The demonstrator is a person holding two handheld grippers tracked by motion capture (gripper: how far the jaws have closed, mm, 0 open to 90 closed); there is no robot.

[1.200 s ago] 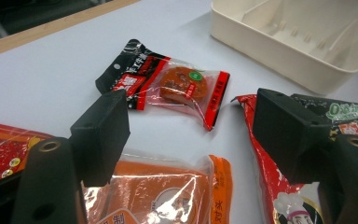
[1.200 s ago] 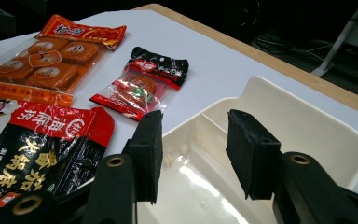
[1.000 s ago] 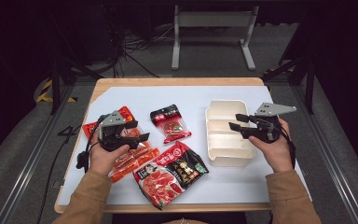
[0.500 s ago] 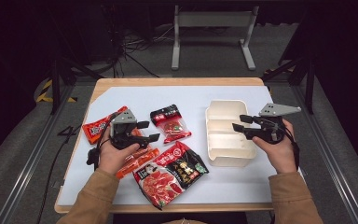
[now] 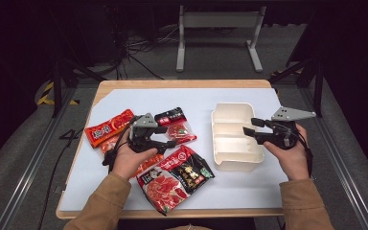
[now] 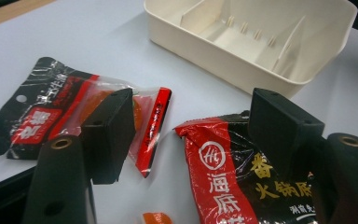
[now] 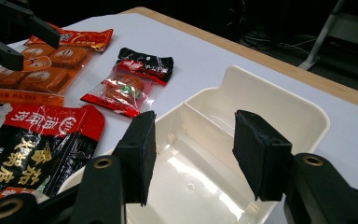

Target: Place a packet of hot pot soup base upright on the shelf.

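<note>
At a white-topped table (image 5: 124, 191), seen from above: left gripper (image 5: 168, 136) held low over a cluster of snack packets, jaws well apart and clamped on nothing, tips reaching toward the small black-and-red packet (image 5: 175, 125) lying flat just ahead. Along the left gripper's own view, the same small packet (image 6: 51, 112) partly behind one black jaw, the corner of the large hotpot-base pouch (image 6: 233, 177) under the other, bare tabletop in the gap between. Large pouch (image 5: 175, 177) flat near the table's front edge, just beside the hand. Orange-red packet (image 5: 109, 127) farther left, a clear pack of orange blocks (image 7: 37, 63) next to it, partly hidden under the left hand in the high view. On the right, a cream divided tray (image 5: 220, 112), upright, compartments bare. Right gripper (image 5: 249, 127) poised over the tray's right rim, jaws just lately widened, wide apart, nothing between the pads; through its own view, the tray (image 7: 307, 116) directly below and beyond the jaws, touching neither. Both grippers well apart from each other.
</note>
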